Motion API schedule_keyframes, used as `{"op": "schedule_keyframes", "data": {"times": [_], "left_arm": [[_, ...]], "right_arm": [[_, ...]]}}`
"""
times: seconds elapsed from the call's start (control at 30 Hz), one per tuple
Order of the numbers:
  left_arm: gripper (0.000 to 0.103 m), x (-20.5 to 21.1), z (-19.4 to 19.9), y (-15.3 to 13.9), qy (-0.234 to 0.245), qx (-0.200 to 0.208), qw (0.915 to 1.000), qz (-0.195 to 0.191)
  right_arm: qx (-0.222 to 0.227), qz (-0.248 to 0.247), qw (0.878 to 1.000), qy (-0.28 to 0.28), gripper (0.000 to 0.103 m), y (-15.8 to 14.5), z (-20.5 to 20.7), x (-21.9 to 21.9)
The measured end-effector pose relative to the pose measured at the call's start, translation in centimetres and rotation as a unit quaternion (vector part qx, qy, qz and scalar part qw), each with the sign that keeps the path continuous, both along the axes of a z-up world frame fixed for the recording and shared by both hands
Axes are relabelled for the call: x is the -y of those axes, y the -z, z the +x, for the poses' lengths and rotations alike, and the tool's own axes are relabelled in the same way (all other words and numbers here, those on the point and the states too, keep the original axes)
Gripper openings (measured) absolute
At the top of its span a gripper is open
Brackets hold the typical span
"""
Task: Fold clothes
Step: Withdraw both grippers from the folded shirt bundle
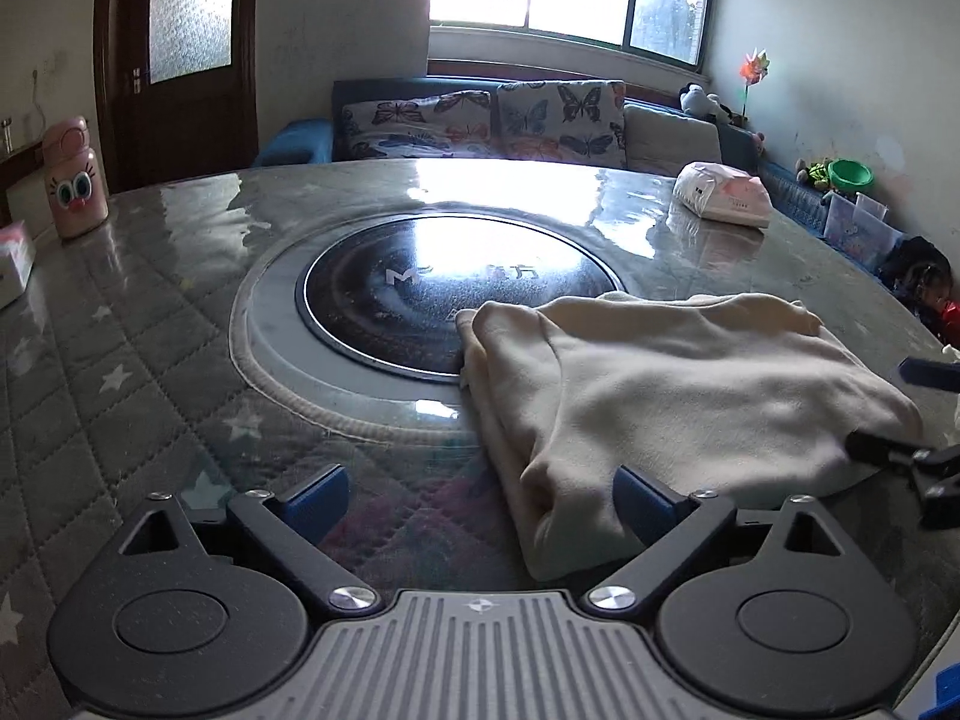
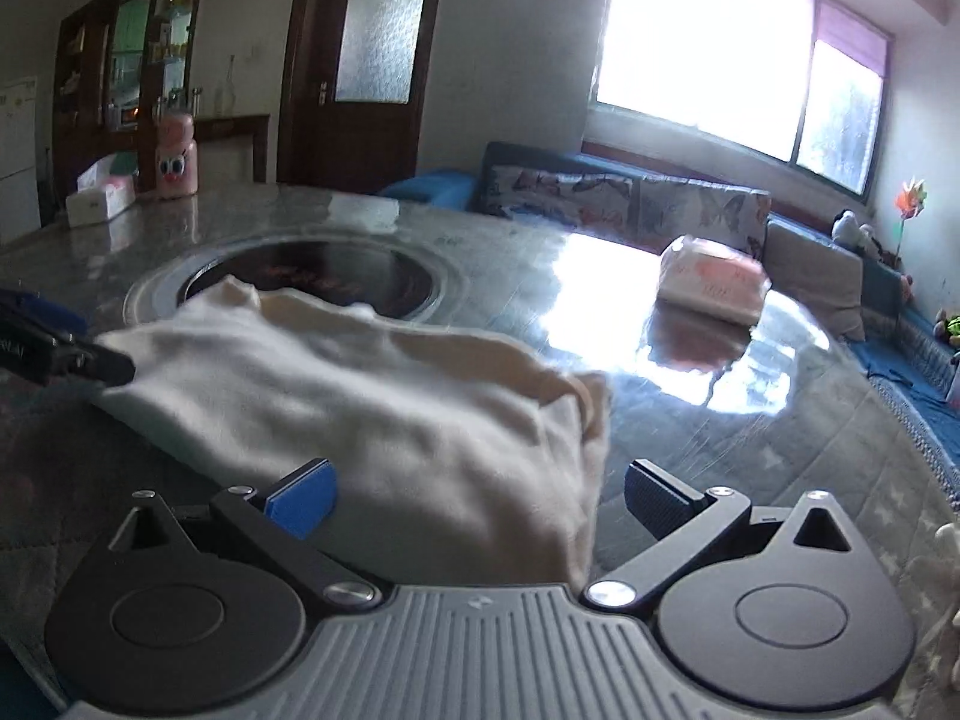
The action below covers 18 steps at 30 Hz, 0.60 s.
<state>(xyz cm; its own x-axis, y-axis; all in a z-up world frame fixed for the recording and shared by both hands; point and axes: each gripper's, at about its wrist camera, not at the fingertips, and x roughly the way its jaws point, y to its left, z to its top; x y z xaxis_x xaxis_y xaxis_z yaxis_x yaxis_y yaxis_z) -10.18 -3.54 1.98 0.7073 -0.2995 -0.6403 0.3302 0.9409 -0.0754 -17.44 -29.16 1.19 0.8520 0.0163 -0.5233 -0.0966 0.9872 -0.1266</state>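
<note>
A cream garment (image 1: 660,384) lies folded into a thick pad on the table, its far left corner over the dark round hotplate (image 1: 390,300). My left gripper (image 1: 480,501) is open just above the table. The garment's near left corner lies between its fingers, close to the right one, and the pads do not press on it. My right gripper (image 2: 480,498) is open too, low over the garment's (image 2: 360,396) near right part. Each gripper shows in the other view: the right gripper (image 1: 900,414) at the cloth's right edge, the left gripper (image 2: 72,336) at its left edge.
The table (image 1: 150,330) has a shiny clear cover over a quilted star cloth. A pink bottle with cartoon eyes (image 1: 75,186) and a white box (image 1: 12,264) stand at the far left, a tissue pack (image 1: 723,192) at the far right. A sofa with butterfly cushions (image 1: 480,120) lies beyond.
</note>
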Motion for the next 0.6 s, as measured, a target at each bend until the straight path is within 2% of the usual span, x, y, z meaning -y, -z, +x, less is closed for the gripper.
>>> {"op": "schedule_keyframes", "data": {"times": [0.13,0.3,0.47,0.6], "left_arm": [[0.096,0.0,-0.1,0.1,0.0,0.0,1.0,0.003],[0.096,-0.4,0.0,0.5,-0.006,-0.015,0.9999,-0.003],[0.098,-0.5,0.0,-0.5,-0.007,-0.008,0.9999,-0.004],[0.103,-0.5,-0.2,-1.3,-0.008,0.0,0.9999,-0.013]], "right_arm": [[0.015,-0.002,1.0,0.026,0.103,-0.7,0.2,1.3],[-0.012,-0.006,0.999,0.051,0.103,1.0,0.7,2.7],[0.003,-0.001,0.999,0.038,0.103,-0.4,0.0,2.7],[0.012,-0.003,1.0,0.014,0.103,-1.5,-0.6,2.1]]}}
